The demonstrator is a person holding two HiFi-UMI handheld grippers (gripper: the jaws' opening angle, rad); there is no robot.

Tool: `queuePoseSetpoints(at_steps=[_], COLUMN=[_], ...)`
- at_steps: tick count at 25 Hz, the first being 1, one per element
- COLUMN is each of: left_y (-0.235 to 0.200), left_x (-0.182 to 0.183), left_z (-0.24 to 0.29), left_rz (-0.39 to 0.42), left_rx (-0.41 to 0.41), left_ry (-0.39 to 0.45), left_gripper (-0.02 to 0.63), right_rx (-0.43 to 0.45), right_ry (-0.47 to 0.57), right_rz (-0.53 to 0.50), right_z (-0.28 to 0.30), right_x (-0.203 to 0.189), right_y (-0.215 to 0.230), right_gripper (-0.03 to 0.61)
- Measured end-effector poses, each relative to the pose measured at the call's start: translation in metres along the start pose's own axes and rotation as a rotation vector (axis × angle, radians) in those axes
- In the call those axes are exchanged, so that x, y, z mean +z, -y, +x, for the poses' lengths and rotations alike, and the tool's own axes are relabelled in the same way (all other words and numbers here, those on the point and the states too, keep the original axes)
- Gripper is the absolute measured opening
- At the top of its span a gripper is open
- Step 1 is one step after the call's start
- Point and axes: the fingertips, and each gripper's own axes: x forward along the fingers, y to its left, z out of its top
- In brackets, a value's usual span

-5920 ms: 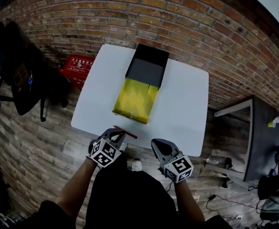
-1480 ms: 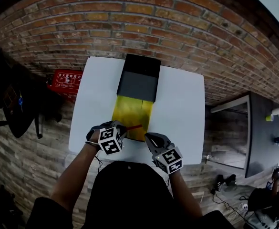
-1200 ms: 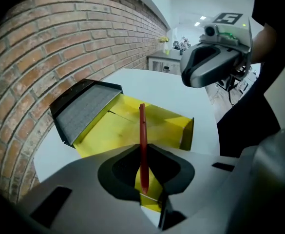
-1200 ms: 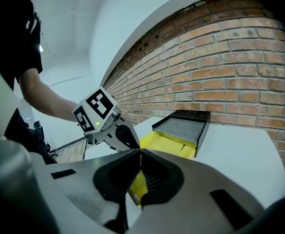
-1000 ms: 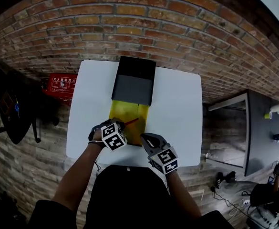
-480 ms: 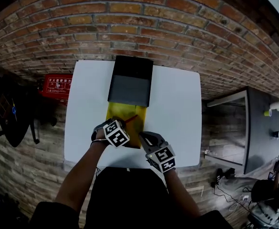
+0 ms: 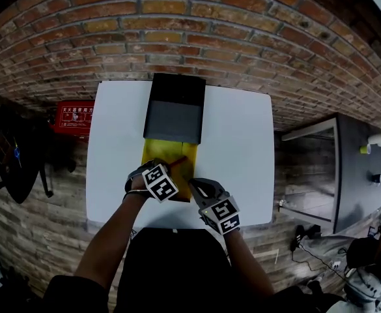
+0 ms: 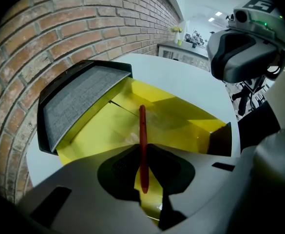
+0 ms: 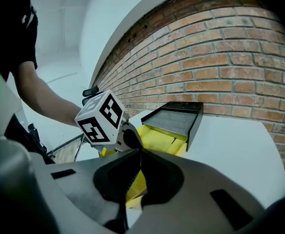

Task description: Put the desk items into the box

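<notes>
A thin red pen [image 8: 142,145] sticks out forward from my left gripper [image 8: 143,152], which is shut on it. The pen hangs over the inside of the yellow box [image 8: 108,130], tip toward the far end. In the head view the left gripper [image 7: 168,169] is over the near half of the yellow box [image 7: 161,152], pen [image 7: 178,162] angled up to the right. The box's black lid [image 7: 174,109] lies flipped open at the far end. My right gripper [image 7: 195,184] is shut and empty at the box's near right corner. From the right gripper view, the left gripper's marker cube [image 9: 101,118] stands just left of the box [image 9: 158,138].
The box sits mid-width on a white table [image 7: 239,149] against a brick wall [image 7: 197,25]. A red case [image 7: 73,116] lies on the floor to the left and a dark side table [image 7: 359,168] stands to the right.
The left gripper carried the red pen from the table's near edge to over the yellow box and has sunk a little into it. The right gripper has stayed at the box's near right corner.
</notes>
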Motion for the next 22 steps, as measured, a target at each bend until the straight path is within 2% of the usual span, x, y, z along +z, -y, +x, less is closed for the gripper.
queuePoseSetpoints(at_steps=[9, 22], left_y=[-0.002, -0.010], left_x=[0.002, 0.001], left_z=[-0.004, -0.045], left_rz=[-0.001, -0.130], left_rx=[0.013, 0.068], left_ry=[0.030, 0.137], left_gripper=[0.063, 0.061], right_rx=[-0.007, 0.013], right_ry=[0.004, 0.058], right_rz=[-0.004, -0.014], right_z=[-0.005, -0.016], right_x=[0.001, 0.010], right_y=[0.002, 0.000], right_gripper=[0.021, 0.021])
